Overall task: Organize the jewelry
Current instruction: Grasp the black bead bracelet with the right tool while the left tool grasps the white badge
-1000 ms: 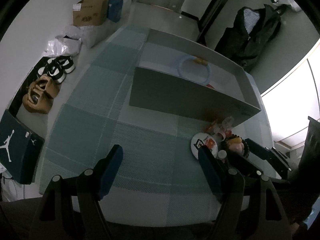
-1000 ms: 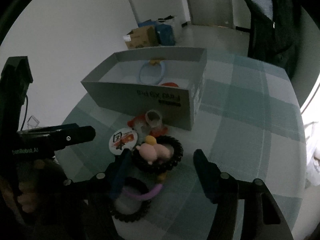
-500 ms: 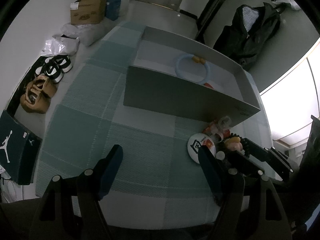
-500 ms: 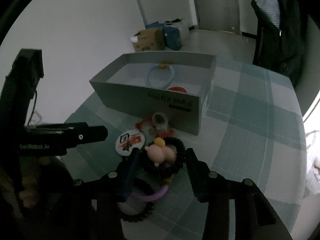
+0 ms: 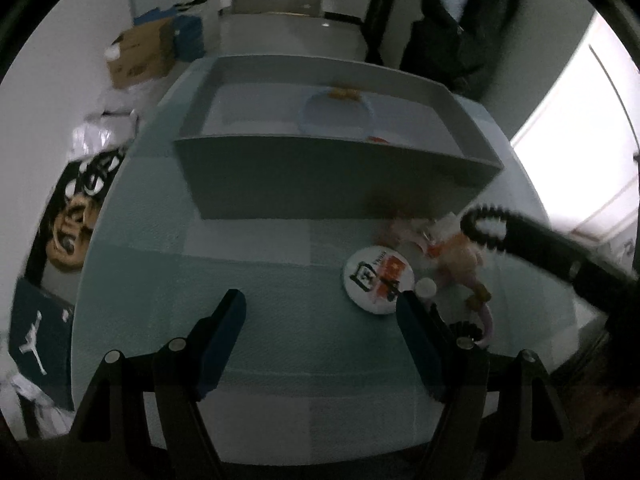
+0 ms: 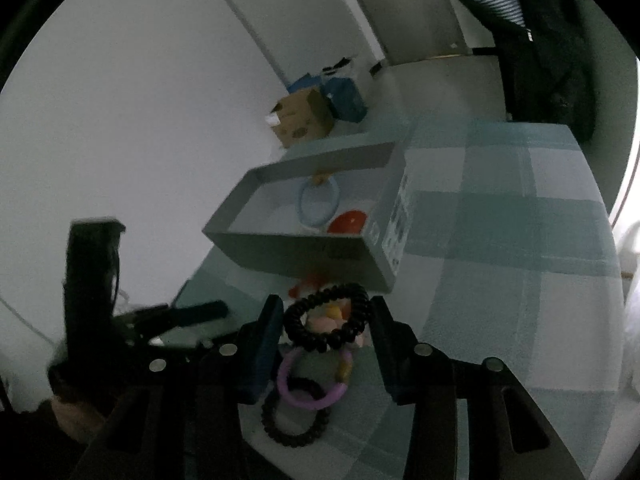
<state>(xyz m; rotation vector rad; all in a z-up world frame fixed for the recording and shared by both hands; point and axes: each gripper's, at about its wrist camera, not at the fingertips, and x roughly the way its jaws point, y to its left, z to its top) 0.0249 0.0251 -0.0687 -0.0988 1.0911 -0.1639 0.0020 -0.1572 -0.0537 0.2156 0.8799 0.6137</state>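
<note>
Gripping a black bead bracelet (image 6: 326,317) between its pads, the right gripper (image 6: 325,322) holds it above a purple ring (image 6: 308,380) and another black bracelet (image 6: 294,414) near the tabletop's (image 6: 520,280) near edge; the left gripper (image 5: 320,316) hangs open over bare cloth. Farther back, the grey box (image 6: 296,254) holds a blue ring (image 6: 318,206) and a red piece (image 6: 347,222).

Cardboard box (image 5: 140,54) on floor; black jacket (image 5: 460,28) hanging.
</note>
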